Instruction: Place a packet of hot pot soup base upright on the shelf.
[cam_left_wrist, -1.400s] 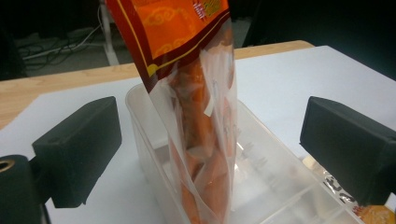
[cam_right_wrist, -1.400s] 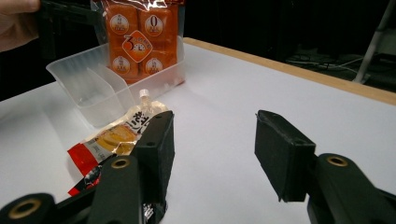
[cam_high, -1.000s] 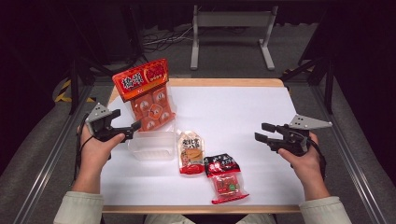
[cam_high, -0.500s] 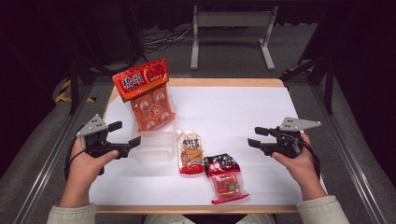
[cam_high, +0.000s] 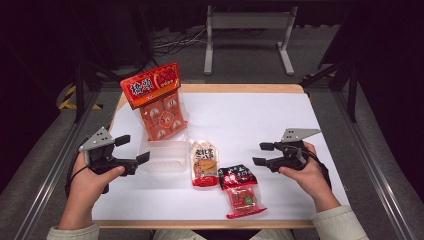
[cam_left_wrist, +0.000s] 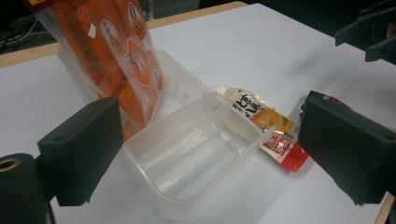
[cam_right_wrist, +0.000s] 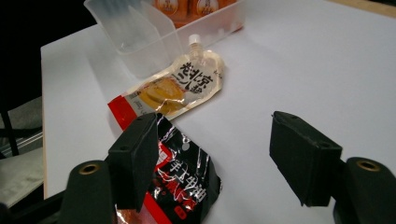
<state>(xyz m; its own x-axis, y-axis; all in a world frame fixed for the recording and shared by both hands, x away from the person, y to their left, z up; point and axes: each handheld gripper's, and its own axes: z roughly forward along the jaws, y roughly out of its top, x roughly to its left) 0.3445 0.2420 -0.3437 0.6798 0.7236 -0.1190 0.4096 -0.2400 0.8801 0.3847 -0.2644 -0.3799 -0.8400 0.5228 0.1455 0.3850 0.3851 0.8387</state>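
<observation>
Right now the right gripper (cam_high: 261, 154), at centre-right of the high view, has its jaws wide w/ nothing between them; they've just been opening. It points left toward the black-and-red snack pack (cam_high: 242, 190), which lies flat near the bottom centre of the frame, close to the table's front edge. In the right gripper view that pack (cam_right_wrist: 177, 182) sits at lower left, partly behind the left-hand jaw, not touched. The left gripper (cam_high: 132, 149), at lower left of the high view, is also spread wide, empty, its tips just beside the clear plastic tray (cam_high: 162, 156); in the left gripper view the tray (cam_left_wrist: 187, 163) sits btwn the two jaws, no pad on it. Leaning in the tray's far end is the tall orange bag (cam_high: 157, 102), upright, upper-left of centre. Just right of the tray lies the yellow spout pouch (cam_high: 205, 162), flat, its lower end next to the snack pack. All rest on the white table (cam_high: 270, 115).
</observation>
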